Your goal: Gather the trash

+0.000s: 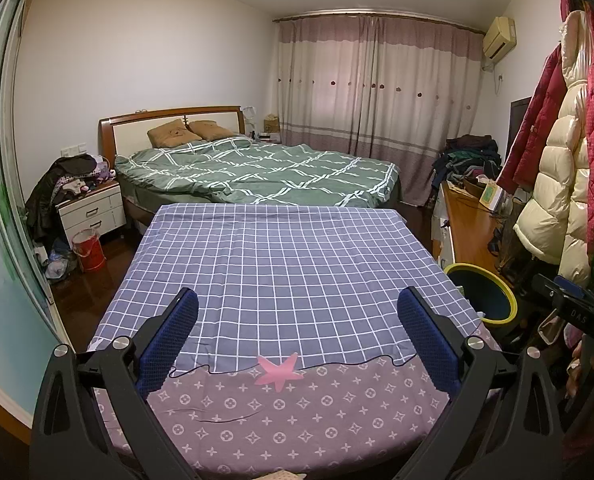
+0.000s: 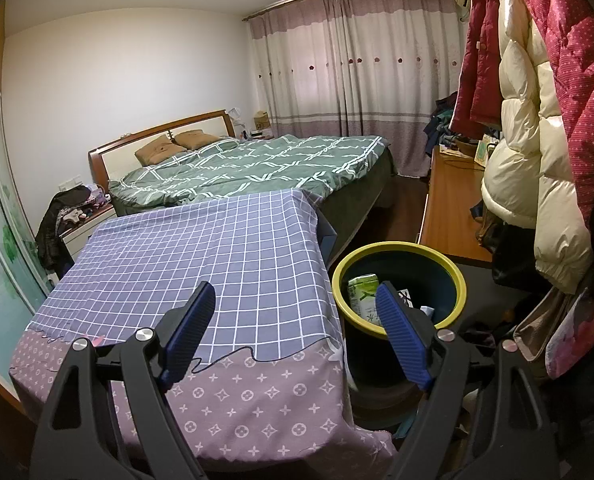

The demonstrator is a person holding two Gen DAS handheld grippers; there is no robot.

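Trash (image 2: 364, 295) lay inside the yellow-rimmed bin (image 2: 459, 276), right of the cloth-covered counter (image 1: 281, 256). Left tool (image 1: 297, 304) and right tool (image 2: 295, 300) both stood spread, pinching nothing.

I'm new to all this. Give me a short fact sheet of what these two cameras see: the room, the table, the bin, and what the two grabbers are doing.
room: bedroom with a bed under a green quilt
table: covered by a checked cloth, nothing loose on it
bin: yellow-rimmed bin beside the table, on its right
bin contents: a green and white carton and other scraps
left gripper: jaws open, empty, over the table
right gripper: jaws open, empty, over the table's edge by the bin
coats: hanging coats at right
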